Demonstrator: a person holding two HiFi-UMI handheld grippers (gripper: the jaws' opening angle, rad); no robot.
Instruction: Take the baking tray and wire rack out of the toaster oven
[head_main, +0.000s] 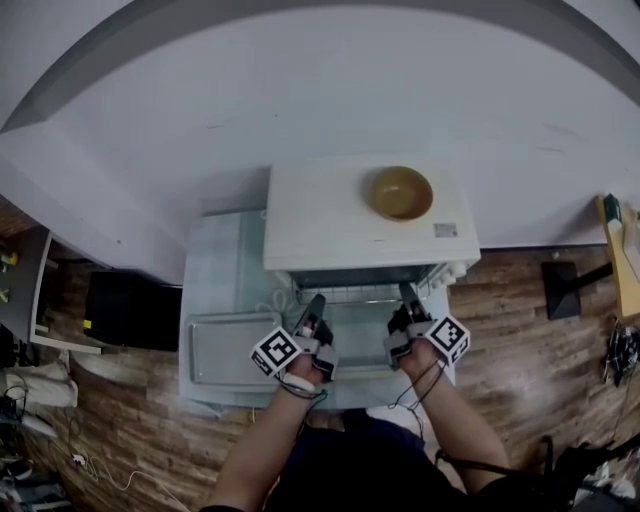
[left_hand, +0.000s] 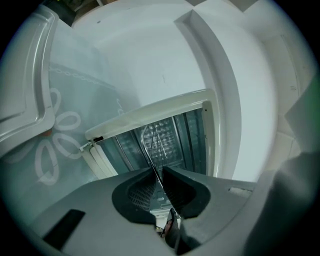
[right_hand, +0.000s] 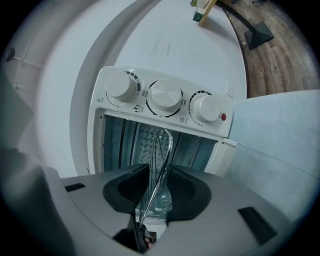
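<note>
The white toaster oven (head_main: 330, 220) stands with its door (head_main: 360, 340) folded down toward me. The wire rack (head_main: 358, 295) shows at the oven mouth. My left gripper (head_main: 314, 305) is shut on the rack's front wire (left_hand: 152, 145), which runs between its pads (left_hand: 160, 172). My right gripper (head_main: 408, 295) holds its jaws a little apart around the rack's rim (right_hand: 163, 147), with gaps beside the wire at the pads (right_hand: 159, 172). The baking tray (head_main: 228, 350) lies on the table left of the door, and its edge (left_hand: 25, 75) fills the left gripper view's left side.
A wooden bowl (head_main: 400, 192) sits on top of the oven. Three knobs (right_hand: 166, 96) line the oven's control panel. A pale blue cloth (head_main: 215, 270) covers the table. A black box (head_main: 130, 310) stands on the floor at left, a dark stand (head_main: 560, 290) at right.
</note>
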